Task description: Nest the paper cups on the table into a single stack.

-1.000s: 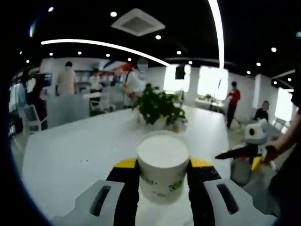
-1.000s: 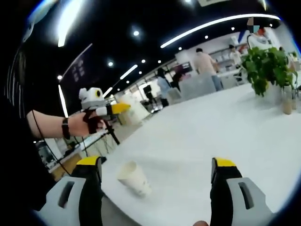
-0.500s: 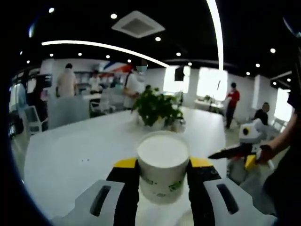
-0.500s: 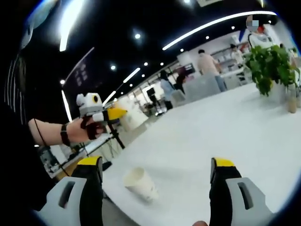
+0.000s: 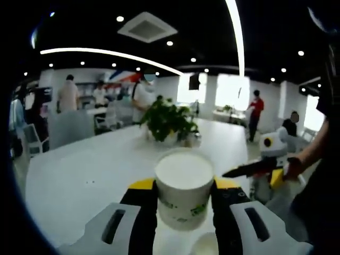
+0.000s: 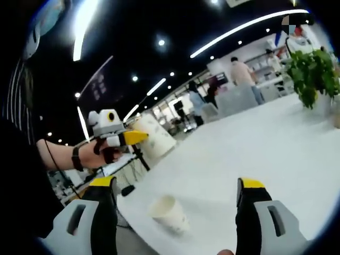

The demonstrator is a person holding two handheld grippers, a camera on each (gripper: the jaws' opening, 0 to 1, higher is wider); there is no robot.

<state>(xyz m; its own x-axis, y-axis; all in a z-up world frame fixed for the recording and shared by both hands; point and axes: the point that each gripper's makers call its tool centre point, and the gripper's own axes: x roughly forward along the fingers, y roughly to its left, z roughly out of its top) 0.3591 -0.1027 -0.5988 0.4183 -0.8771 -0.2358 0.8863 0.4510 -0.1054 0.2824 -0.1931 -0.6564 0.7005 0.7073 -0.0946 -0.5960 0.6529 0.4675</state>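
Note:
A white paper cup [image 5: 184, 187] with a green mark stands upright between the yellow-tipped jaws of my left gripper [image 5: 184, 185], which is shut on it. A pale round rim [image 5: 204, 244] shows just below it at the bottom edge. My right gripper [image 6: 176, 185] is open, and a second white paper cup [image 6: 169, 212] sits on the white table [image 6: 255, 143] low between its jaws, near the table's edge. A hand holds the left gripper [image 6: 114, 139] up at the left of the right gripper view. At the right of the left gripper view is the right gripper [image 5: 260, 166].
A potted green plant [image 5: 167, 121] [image 6: 313, 74] stands further along the table, with small jars beside it. The table's edge [image 6: 133, 204] runs close to the second cup. Several people, chairs and desks fill the room behind.
The right gripper view has shifted, so the cup on the table now lies nearer the middle between its jaws. A pale rim has come into the bottom of the left gripper view. The left grip is unchanged.

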